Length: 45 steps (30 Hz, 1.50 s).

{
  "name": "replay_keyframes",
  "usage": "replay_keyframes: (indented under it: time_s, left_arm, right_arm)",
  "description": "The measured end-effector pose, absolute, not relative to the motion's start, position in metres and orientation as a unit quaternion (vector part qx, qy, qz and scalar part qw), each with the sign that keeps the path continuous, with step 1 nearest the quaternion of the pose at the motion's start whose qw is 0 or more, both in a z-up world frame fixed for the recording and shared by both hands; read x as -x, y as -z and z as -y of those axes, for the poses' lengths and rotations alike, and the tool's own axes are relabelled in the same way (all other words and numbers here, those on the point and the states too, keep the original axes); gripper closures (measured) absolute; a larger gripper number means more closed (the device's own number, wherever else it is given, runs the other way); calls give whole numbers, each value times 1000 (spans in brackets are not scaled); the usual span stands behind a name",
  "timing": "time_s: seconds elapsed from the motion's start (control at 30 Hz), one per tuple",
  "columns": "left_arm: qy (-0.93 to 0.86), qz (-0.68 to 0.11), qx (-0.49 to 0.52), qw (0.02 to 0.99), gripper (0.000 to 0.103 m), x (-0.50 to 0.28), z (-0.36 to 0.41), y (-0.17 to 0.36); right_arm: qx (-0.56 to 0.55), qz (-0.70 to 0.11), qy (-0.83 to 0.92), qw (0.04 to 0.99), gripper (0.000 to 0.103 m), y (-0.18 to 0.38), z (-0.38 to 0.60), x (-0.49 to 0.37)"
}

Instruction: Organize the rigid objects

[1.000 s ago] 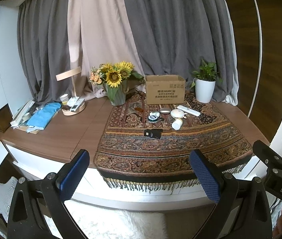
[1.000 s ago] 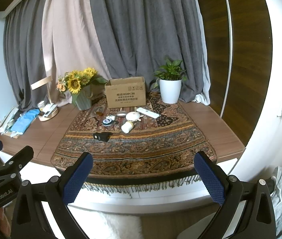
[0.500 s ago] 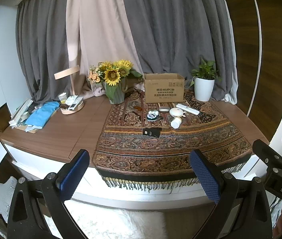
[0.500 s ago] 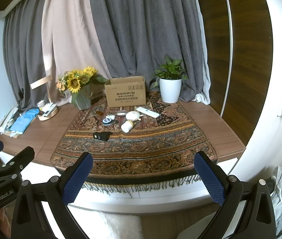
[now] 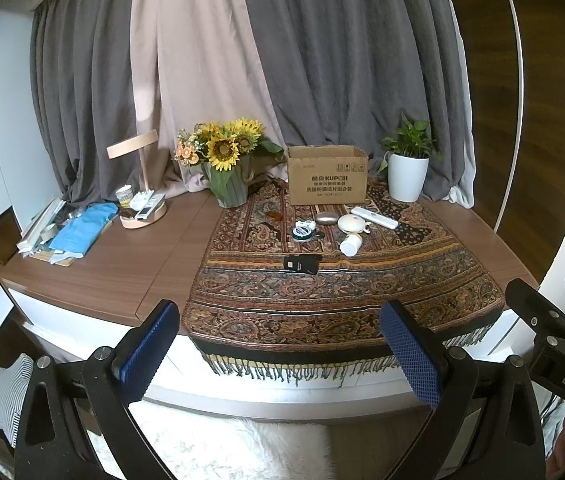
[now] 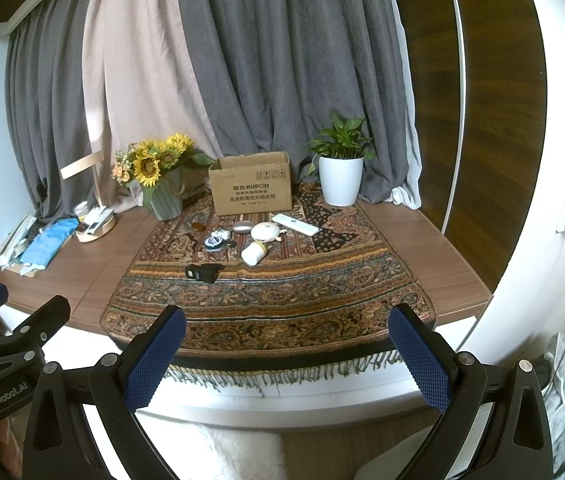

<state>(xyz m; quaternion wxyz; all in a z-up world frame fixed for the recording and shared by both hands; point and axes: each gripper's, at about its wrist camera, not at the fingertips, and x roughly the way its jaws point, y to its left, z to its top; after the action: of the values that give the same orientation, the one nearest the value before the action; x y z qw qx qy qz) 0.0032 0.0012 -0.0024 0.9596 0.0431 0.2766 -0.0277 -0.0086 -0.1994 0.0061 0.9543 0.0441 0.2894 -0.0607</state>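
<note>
Both tools are held back from the near edge of the wooden worktop [image 5: 122,264], clear of everything on it. The left tool [image 5: 280,344] has its blue-padded fingers spread wide with nothing between them, and the right tool [image 6: 288,350] is spread just as wide and equally empty.

A patterned fringed rug [image 5: 342,292] covers the middle of the worktop and hangs over its front edge. The rigid objects lie in a loose cluster toward the back of the rug, in front of an open cardboard box [image 5: 327,176] that stands upright:

- a white remote control [image 5: 374,217] lying flat, nearest the white pot of a green plant [image 5: 407,168];
- a round white case [image 5: 351,224] beside the remote, with a grey oval object [image 5: 325,218] just to its left;
- a small white bottle [image 5: 351,245] lying on its side in front of the round case;
- a round tin with a blue-green lid [image 5: 302,233], with a small white item behind it — too small to tell what it is;
- a black flat object [image 5: 301,263] lying alone, nearer the front than the rest.

A vase of sunflowers [image 5: 224,168] stands at the rug's back left corner. Further left on bare wood sit a desk lamp [image 5: 140,184] with a tray base and a blue cloth [image 5: 82,228].
</note>
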Motion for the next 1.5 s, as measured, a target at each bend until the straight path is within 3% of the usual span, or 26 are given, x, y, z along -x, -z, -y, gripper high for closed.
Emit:
replay_keyframes:
  time_s: [0.87, 1.5]
  left_arm:
    - [28, -281, -42, 958, 1, -1, 4, 3]
    - [53, -304, -40, 950, 4, -62, 6, 24]
  right_arm:
    - [-46, -290, 59, 954, 0, -5, 196, 8]
    - [-53, -317, 26, 947, 0, 20, 198, -39]
